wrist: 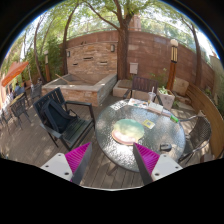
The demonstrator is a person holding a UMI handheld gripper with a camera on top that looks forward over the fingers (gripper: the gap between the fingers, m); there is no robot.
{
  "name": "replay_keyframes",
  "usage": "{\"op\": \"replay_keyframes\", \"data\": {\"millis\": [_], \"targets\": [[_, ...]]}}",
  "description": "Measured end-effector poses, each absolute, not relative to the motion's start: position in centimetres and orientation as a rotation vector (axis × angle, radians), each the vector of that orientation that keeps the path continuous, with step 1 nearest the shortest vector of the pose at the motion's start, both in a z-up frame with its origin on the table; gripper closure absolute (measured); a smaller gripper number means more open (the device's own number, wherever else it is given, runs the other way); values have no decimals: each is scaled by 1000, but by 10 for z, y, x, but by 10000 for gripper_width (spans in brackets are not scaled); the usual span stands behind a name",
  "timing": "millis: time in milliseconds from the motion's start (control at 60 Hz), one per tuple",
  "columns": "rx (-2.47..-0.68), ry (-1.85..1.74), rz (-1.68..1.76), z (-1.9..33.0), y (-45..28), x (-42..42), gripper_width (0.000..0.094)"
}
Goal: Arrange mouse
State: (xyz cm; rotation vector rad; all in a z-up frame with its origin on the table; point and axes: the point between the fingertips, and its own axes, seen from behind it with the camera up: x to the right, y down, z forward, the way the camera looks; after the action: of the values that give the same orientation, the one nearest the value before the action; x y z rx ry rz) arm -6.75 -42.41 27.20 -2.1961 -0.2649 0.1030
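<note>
The gripper [109, 160] is spread wide and holds nothing, its two fingers with pink pads [78, 157] apart at the bottom, hanging above a paved patio [30, 140]. Just ahead of the fingers, toward twelve o'clock, stands a round glass-topped table [135, 135] with a pale round mat [128, 130] lying on it. No mouse can be made out on the table or anywhere else. At about ten o'clock from the fingers sits a dark metal chair [65, 115], just beside the table. Beyond the table, near one o'clock, are cushioned seats [165, 97]. Farther off at twelve o'clock rises a brick wall [100, 55] with a tree trunk [122, 50] in front of it, and a low stone planter [80, 88] lies at eleven o'clock.
</note>
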Motion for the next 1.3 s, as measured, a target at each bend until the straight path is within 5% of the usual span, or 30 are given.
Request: {"op": "replay_keyframes", "data": {"millis": [133,450,733,950,1300], "targets": [[-2245,-240,90,246,-431,-47,89],[-2385,-136,-20,116,-418,104,90],[-2351,-78,-145,31,-323,257,85],[-2342,-81,-119,-4,-253,300,89],[-2289,-98,-78,-5,-167,318,88]]}}
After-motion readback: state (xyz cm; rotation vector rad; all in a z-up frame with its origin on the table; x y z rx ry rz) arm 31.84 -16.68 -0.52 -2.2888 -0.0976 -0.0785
